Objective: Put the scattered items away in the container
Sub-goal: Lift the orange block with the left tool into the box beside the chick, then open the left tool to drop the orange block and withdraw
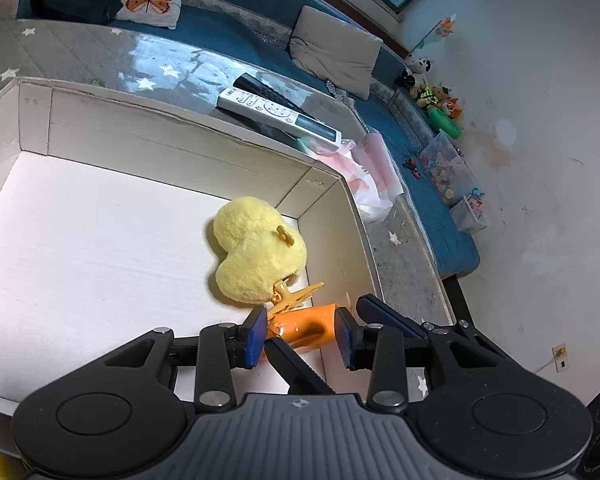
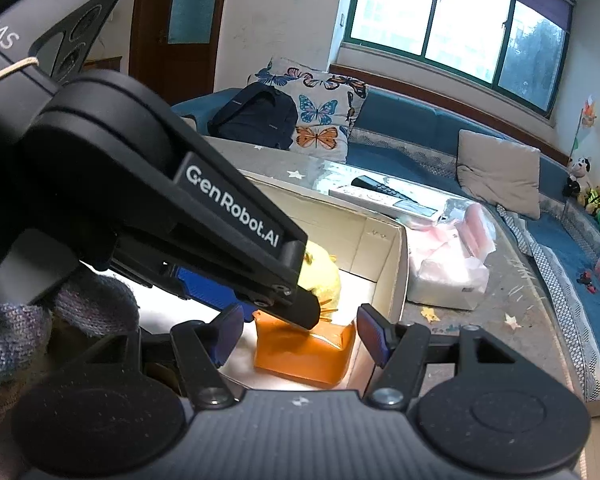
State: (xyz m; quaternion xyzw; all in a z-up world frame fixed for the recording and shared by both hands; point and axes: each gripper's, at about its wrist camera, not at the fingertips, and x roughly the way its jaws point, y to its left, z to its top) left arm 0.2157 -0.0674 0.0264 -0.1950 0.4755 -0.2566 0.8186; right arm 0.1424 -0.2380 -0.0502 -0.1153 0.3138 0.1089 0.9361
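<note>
Fingers (image 1: 256, 330) of the left gripper (image 1: 300, 334) stood either side of the orange plastic piece (image 1: 304, 326) in the near right corner of the cardboard box (image 1: 172, 152), the blue pads close to its ends, though neither view settled whether they pressed on it or had let go. Right gripper (image 2: 300, 334) hung just above the same corner with its fingers (image 2: 370, 330) parted and nothing between them.

Judging from how crowded that corner was, the two grippers could knock each other, or a withdrawing pad could catch the yellow claw clip (image 1: 290, 298) lying against the plush duck (image 1: 256, 254) and drag it back out. If the orange piece was still pinched, lifting away would carry it out of the box again.

Only the left wrist view showed the box floor and the duck whole; the right wrist view showed the left gripper's body from outside, a gloved hand (image 2: 28, 320) behind it, and a tissue pack (image 2: 452, 268) on the desk (image 2: 480, 320) right of the box
</note>
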